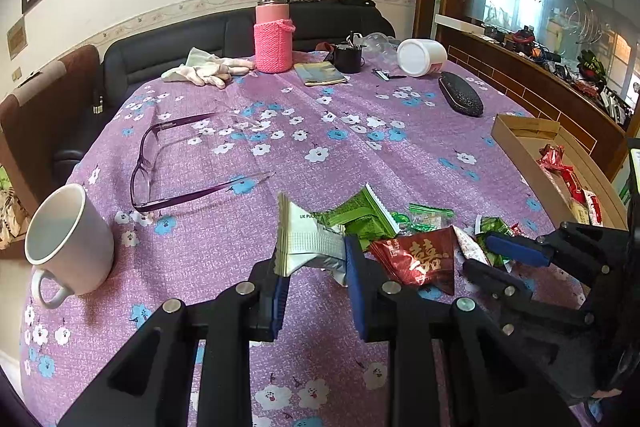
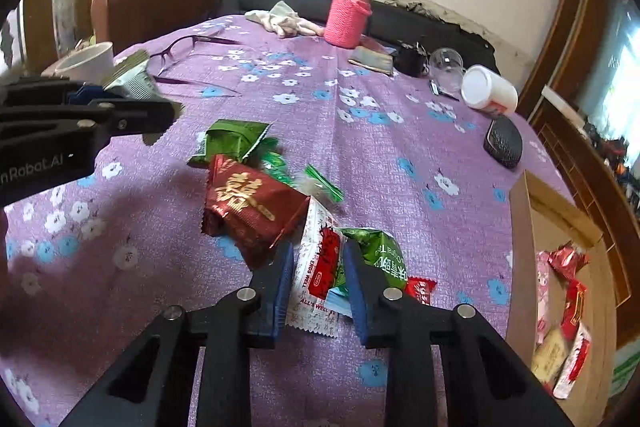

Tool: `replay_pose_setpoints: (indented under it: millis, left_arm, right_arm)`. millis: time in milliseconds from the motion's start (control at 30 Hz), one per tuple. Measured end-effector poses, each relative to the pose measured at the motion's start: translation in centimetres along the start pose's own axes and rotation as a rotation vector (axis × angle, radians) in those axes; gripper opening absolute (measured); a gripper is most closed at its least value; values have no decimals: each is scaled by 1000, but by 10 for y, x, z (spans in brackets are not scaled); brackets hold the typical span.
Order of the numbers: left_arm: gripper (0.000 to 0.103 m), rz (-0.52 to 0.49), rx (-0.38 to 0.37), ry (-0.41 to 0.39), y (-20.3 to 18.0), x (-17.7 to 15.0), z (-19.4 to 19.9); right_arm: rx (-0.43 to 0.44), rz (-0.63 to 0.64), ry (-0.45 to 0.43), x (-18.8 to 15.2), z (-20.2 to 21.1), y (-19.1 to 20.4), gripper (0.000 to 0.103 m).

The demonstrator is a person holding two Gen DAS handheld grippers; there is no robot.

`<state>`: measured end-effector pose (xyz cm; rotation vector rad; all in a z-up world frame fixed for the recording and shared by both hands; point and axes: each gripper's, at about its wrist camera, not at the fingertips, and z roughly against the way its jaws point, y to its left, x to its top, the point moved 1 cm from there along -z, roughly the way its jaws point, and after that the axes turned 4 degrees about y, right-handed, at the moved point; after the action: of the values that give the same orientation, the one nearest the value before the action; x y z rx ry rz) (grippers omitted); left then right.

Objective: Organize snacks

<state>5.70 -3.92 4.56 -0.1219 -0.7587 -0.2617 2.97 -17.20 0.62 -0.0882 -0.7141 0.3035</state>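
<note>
Left gripper [image 1: 316, 283] is clamped on a silver-white packet [image 1: 308, 247] at frame centre, lifted clear, while right gripper [image 2: 316, 287] pinches the white-red sachet [image 2: 320, 267] from the pile, likely bound for the cardboard box [image 2: 560, 223] at right.

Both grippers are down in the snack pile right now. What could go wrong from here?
1. The right gripper straddles the white-red packet with a green packet against one finger; lifting may drag both.
2. The left gripper pinches the silver packet by a crumpled edge; it could slip on the way to the box.
3. The grippers sit close together and could collide.
</note>
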Motion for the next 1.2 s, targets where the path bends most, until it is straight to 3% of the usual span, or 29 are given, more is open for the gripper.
replay_pose_setpoints:
  millis: [133,233,600,767,867,1000,1200]
  left_arm:
    - [25,0,1,-3,0,0,1]
    - [25,4,-7,-7,1,1,2]
    - [25,8,-7,1,1,1,0]
    - [25,10,-5,8,2,0,-2]
    - [25,10,-5,7,2,0,-2]
    - [25,13,-6,4,2,0,-2]
    - [25,13,-6,-2,2,0,-2]
  right_arm:
    - [36,-64,-1,-1,4,-11,13]
    - [126,-133,-17,-3,8,-23,12]
    - [300,-191,-9,-4,5,-24,13]
    - [232,-187,22,-5,-3,-25,14]
    - [276,-221,72,-9,-13,-28,13]
    - [242,-205,21,-7,-4,-28,12]
    - [261,-216,-34,-5,7,-30,12]
